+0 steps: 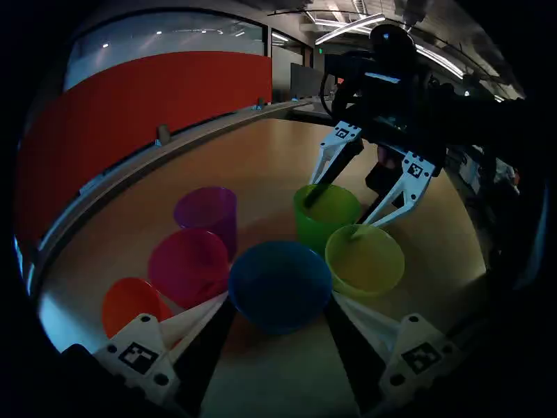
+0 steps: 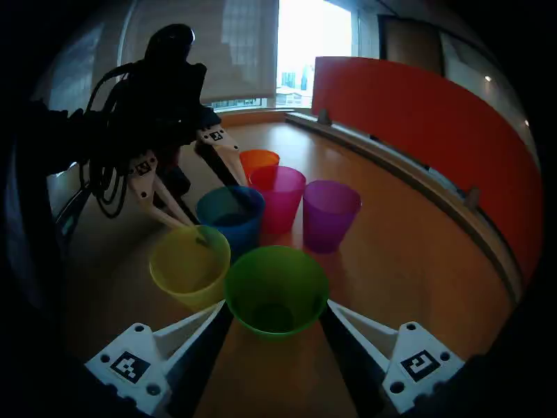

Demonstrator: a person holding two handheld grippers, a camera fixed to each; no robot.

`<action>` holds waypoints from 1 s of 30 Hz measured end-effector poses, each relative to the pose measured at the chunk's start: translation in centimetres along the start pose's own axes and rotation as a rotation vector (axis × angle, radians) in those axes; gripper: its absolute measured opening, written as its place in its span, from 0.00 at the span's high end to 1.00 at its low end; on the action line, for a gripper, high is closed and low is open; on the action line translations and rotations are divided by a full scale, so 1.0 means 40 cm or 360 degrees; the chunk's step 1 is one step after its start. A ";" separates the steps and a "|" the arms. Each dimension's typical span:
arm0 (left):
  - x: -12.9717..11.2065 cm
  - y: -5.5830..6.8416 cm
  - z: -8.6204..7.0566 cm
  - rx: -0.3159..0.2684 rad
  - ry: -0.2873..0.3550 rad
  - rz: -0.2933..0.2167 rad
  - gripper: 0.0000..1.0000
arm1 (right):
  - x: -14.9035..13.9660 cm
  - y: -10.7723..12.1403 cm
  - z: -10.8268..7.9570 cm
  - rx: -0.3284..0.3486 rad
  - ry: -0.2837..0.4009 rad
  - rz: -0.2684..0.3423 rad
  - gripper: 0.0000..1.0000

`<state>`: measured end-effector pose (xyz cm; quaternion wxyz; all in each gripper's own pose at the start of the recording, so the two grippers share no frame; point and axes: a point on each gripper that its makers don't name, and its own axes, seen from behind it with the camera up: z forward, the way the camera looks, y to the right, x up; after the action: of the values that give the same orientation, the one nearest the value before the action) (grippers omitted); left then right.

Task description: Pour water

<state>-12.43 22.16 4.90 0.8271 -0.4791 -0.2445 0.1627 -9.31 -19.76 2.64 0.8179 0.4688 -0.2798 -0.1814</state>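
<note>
Blue cup (image 1: 280, 285) sits btw spread fingers of left gripper (image 1: 279, 298), green cup (image 2: 276, 289) btw those of right gripper (image 2: 276, 304); pinch unclear.

Office, red partition (image 1: 139, 104), ceiling strip lights (image 1: 348, 28)

You work over a pale wooden table top (image 1: 271, 150) that runs to a raised rail (image 1: 174, 136) along one edge. Behind the rail stands a long red partition (image 1: 139, 104), with a band of glass (image 1: 160, 38) above it. Overhead, bright strip lights (image 1: 348, 28) cross a dark ceiling. In the right gripper view you look toward a tall window (image 2: 313, 42) full of daylight, with a pale blind (image 2: 237, 49) drawn beside it. The room around you is dim.
</note>
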 end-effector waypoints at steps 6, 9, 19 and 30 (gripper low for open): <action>0.000 -0.002 0.002 0.0013 0.0013 -0.0010 0.16 | -0.002 0.003 -0.001 -0.0011 0.0009 0.0002 0.11; 0.000 -0.002 0.002 0.0018 0.0018 -0.0017 0.17 | -0.004 0.003 -0.003 -0.0011 0.0012 0.0008 0.12; -0.003 -0.006 -0.005 0.0035 0.0018 -0.0024 0.17 | 0.011 0.004 -0.014 -0.0019 0.0044 0.0017 0.12; 0.001 -0.008 -0.040 0.0080 0.0044 -0.0035 0.17 | 0.035 -0.002 -0.042 -0.0038 0.0066 -0.0005 0.12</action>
<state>-11.48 20.87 4.52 0.8439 -0.4577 -0.2343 0.1532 -7.18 -19.47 2.31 0.8289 0.4630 -0.2599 -0.1763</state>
